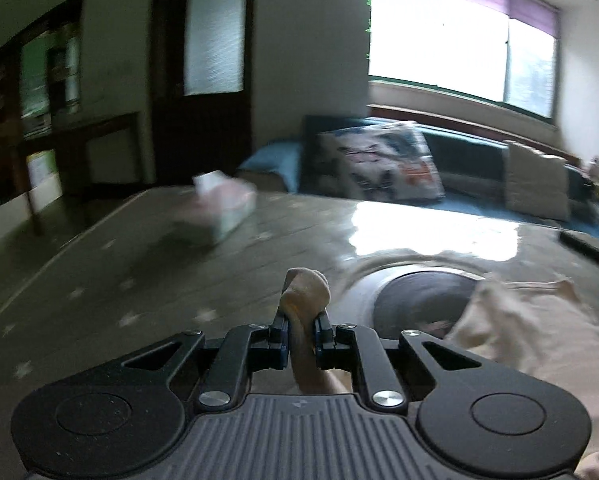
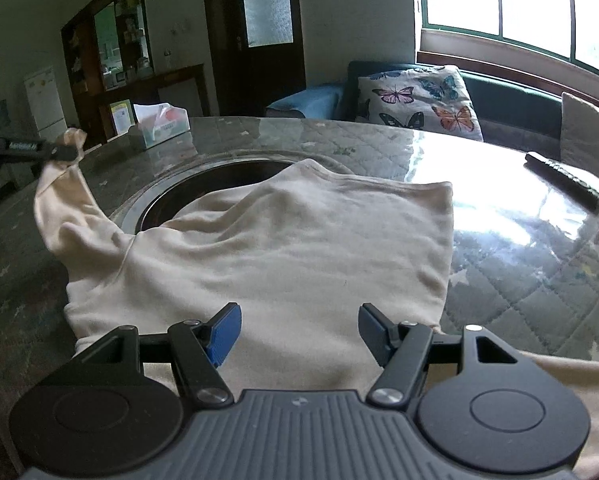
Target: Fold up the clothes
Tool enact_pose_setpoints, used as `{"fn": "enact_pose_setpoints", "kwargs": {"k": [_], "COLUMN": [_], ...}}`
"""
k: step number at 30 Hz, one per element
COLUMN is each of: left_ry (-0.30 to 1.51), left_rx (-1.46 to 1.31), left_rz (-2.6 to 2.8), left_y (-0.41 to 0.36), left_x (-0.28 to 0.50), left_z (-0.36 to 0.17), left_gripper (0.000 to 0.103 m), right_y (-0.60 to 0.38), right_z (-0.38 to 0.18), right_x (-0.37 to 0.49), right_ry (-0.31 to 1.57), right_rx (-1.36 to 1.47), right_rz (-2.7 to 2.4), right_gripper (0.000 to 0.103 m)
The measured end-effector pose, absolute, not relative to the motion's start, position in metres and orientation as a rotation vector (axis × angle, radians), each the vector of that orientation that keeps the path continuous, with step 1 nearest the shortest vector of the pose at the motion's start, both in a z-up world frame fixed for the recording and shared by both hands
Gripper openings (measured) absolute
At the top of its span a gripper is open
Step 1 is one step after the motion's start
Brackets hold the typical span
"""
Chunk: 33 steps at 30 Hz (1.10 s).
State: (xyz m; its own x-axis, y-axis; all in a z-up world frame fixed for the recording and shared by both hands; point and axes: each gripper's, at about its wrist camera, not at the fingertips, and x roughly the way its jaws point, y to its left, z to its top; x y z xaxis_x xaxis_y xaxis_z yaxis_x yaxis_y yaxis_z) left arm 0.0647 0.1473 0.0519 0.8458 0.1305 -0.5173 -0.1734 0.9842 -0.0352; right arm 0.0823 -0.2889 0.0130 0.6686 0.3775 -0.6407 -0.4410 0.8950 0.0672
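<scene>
Sweater point(image 2: 291, 240) sleeve pinched, L gripper point(image 1: 302, 322); R gripper point(image 2: 299, 332) spread.

- Cream garment point(image 2: 283, 236): soft matt knit cloth, as I see it, lightly creased.
- Table point(image 2: 499, 208): glossy sheet over quilted cloth, mirroring window glare.
- My right gripper point(image 2: 299, 330): matt black plastic, ribbed grey body, shiny metal rivets, blue jaws.
- Tissue box point(image 2: 161, 126): smooth, slightly glossy.

No readable text

Small white lettering on the left gripper point(image 2: 65, 151) and print on the tissue box point(image 2: 161, 126) are too blurred.
</scene>
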Motion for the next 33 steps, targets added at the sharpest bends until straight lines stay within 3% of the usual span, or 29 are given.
{"fn": "enact_pose_setpoints", "kwargs": {"k": [10, 12, 14, 21, 33], "left_ry": [0.672, 0.662, 0.638, 0.611, 0.721], "left_rx": [-0.055, -0.036, -0.02, 0.032, 0.08], "left_rz": [0.265, 0.262, 0.251, 0.05, -0.247], "left_y": [0.179, 0.176, 0.17, 0.121, 0.026], "left_x": [0.075, 0.074, 0.073, 0.101, 0.189], "left_z": [0.015, 0.018, 0.027, 0.043, 0.007], "left_gripper": [0.022, 0.029, 0.042, 0.042, 0.044], "right_y": [-0.291, -0.294, -0.298, -0.311, -0.325], "right_z": [0.016, 0.017, 0.02, 0.03, 0.029], "right_x": [0.092, 0.096, 0.103, 0.136, 0.203], "right_ry": [0.705, 0.708, 0.704, 0.692, 0.687], "right_rx": [-0.112, -0.111, -0.107, -0.069, -0.027], "right_rz": [0.451, 0.447, 0.437, 0.391, 0.302], "right_gripper": [0.066, 0.066, 0.066, 0.064, 0.064]}}
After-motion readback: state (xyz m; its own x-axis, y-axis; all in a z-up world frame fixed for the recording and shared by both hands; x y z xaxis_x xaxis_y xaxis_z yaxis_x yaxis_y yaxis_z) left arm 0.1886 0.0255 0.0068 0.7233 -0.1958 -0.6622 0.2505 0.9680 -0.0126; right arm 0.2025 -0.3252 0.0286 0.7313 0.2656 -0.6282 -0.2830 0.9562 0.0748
